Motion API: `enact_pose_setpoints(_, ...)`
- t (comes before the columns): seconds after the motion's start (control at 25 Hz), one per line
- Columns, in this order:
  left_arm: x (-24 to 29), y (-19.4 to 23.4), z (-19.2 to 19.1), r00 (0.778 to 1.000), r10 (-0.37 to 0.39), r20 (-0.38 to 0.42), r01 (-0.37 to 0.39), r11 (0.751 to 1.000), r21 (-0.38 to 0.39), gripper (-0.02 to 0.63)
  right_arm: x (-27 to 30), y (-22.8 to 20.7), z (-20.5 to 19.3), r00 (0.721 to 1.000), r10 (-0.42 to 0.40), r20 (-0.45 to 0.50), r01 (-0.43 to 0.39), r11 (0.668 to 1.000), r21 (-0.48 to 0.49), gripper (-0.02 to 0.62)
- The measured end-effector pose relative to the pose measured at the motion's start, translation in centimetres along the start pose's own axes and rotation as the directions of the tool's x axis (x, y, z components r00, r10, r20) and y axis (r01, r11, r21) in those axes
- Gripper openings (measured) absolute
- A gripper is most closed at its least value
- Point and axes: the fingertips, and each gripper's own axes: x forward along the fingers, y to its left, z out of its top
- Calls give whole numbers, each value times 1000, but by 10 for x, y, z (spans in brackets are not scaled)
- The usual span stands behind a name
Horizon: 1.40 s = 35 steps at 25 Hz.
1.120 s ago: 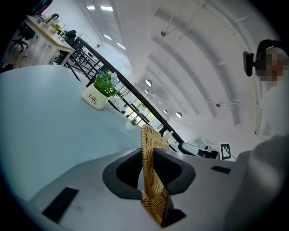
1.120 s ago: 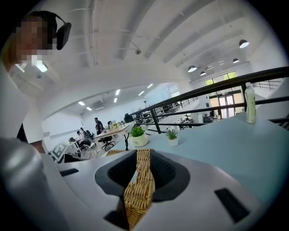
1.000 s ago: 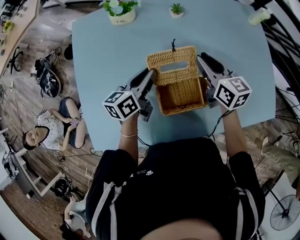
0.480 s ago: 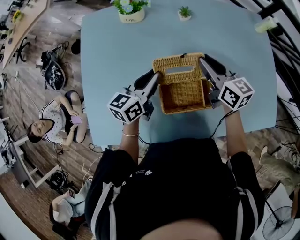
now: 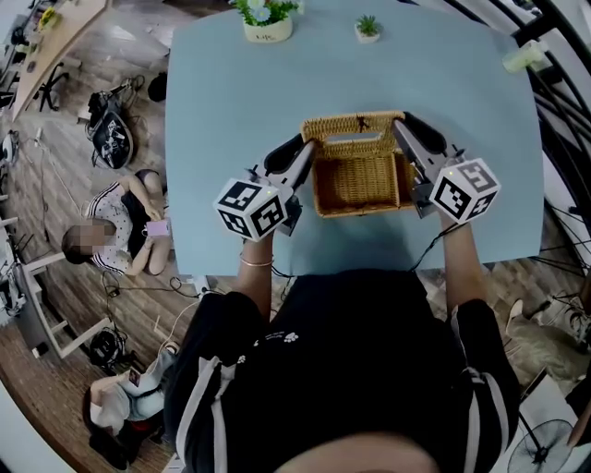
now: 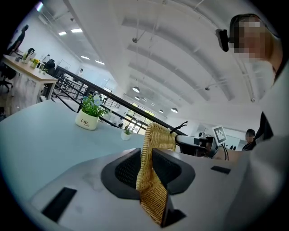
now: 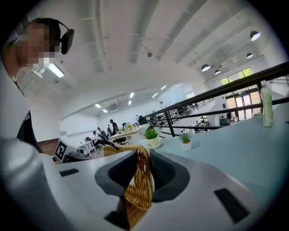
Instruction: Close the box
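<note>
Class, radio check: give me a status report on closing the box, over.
Left gripper shut on lid; right gripper same. Lid raised at far edge, box open. Nothing seen blocking the lid's path.

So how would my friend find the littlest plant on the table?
Look at the pale blue table. Along its far edge, beyond the wicker box, stand two potted plants. The littlest plant is the right-hand one: a tiny pot with a spiky green tuft, far smaller than the flowering plant in the big white pot.
</note>
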Motion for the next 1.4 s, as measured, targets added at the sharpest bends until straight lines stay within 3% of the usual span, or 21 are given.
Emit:
enact_pose_setpoints(0.8, -30, -28, -7, 991, 116, 62, -121, 989, 83, 76, -42, 26, -16, 999, 46, 3, -45, 997, -69, 94)
enact_pose_setpoints(1.4, -53, -50, -28, 984, 165, 70, -169, 984, 52, 75, -68, 44, -45, 998, 63, -21, -64, 996, -59, 104)
